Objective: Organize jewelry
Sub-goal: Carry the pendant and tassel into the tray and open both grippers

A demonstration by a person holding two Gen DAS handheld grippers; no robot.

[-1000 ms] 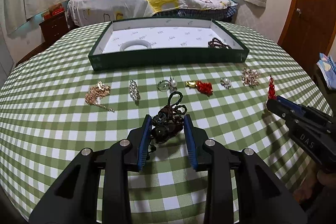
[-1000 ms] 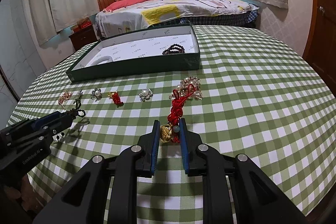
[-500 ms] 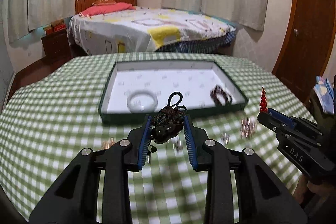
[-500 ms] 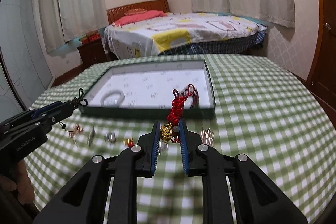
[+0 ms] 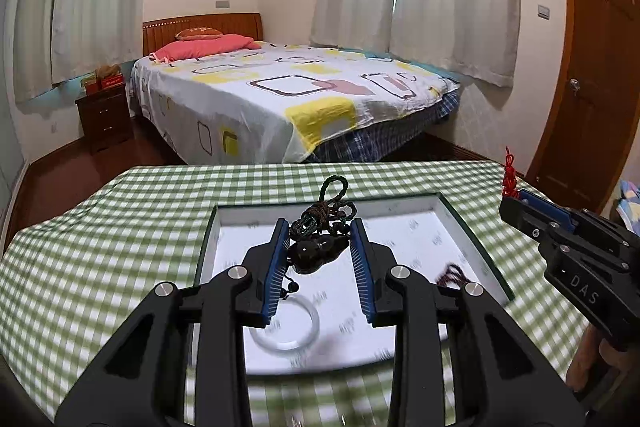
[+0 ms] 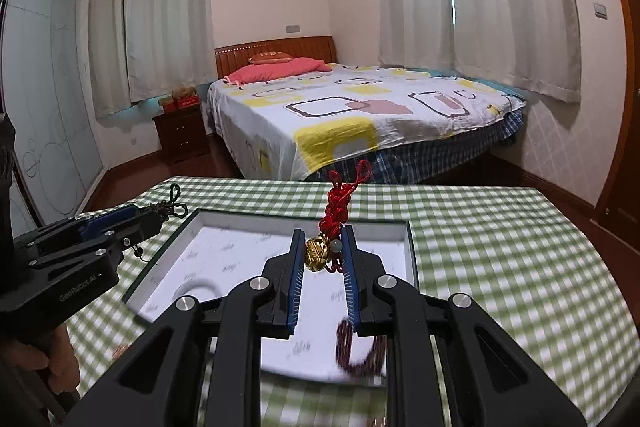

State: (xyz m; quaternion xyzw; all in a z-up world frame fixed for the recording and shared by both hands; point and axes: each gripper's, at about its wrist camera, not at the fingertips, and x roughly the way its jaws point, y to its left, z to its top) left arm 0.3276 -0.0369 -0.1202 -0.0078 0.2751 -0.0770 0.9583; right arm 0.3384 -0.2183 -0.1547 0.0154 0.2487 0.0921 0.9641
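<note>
My left gripper [image 5: 319,233] is shut on a dark gourd pendant with a green-black cord [image 5: 318,251] and holds it above the open green box with a white lining [image 5: 416,235]. My right gripper [image 6: 322,241] is shut on a gold bell charm with a red knotted cord [image 6: 317,251], also above the box [image 6: 240,247]. A white bangle [image 5: 286,327] and a dark bead bracelet [image 5: 452,275] lie inside the box. The bracelet [image 6: 360,347] and the bangle [image 6: 198,289] also show in the right wrist view. Each gripper shows in the other's view, the right [image 5: 516,205] and the left [image 6: 152,217].
The box sits on a round table with a green checked cloth [image 5: 100,247]. A bed [image 5: 288,95] stands beyond the table, a nightstand [image 5: 105,117] to its left and a wooden door [image 5: 592,67] at the right. The other jewelry pieces are out of view below the grippers.
Both grippers have lifted off the cloth with their pieces and moved forward. They now stand over the box; the loose jewelry row has dropped out of view.
</note>
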